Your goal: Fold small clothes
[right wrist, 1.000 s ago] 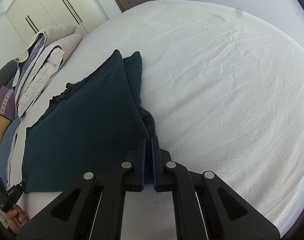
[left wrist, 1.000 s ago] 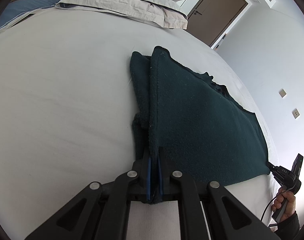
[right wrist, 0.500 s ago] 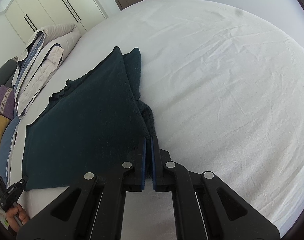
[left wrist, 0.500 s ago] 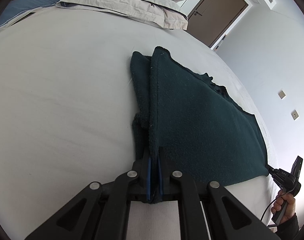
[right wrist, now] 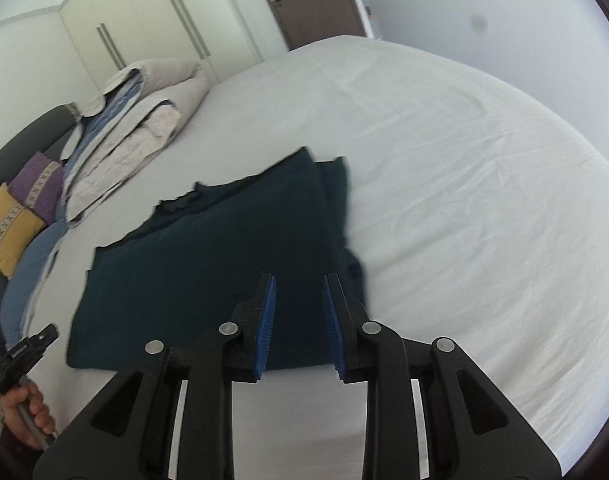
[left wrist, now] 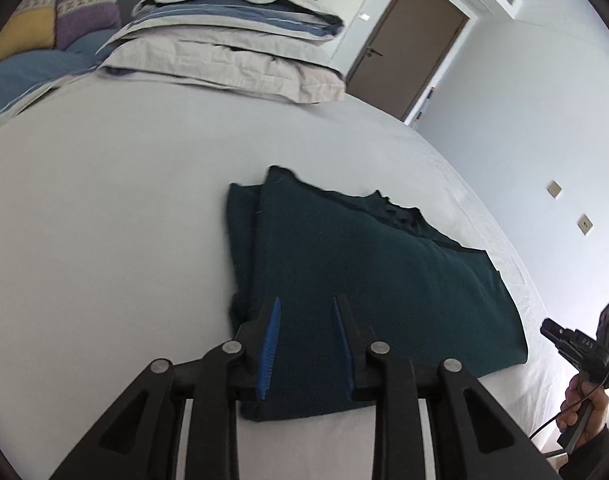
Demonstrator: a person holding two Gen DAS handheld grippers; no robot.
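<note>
1. Dark teal, fuzzy knit garment [left wrist: 368, 292] is laid folded on the white bed sheet [left wrist: 104, 220] — long axis running between both grippers.
2. The left gripper [left wrist: 306, 304] and right gripper [right wrist: 298, 280] have just been opening — spread, nothing is pinched; the garment's near edge lies below.

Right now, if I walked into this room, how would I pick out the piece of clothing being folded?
Look at the big bed with the white sheet. The stacked beige and blue bedding and the purple and yellow cushions sit at one end; nearer you, alone on the bare sheet, lies the dark teal garment. It is the only dark, fuzzy thing on the bed, folded flat.
</note>
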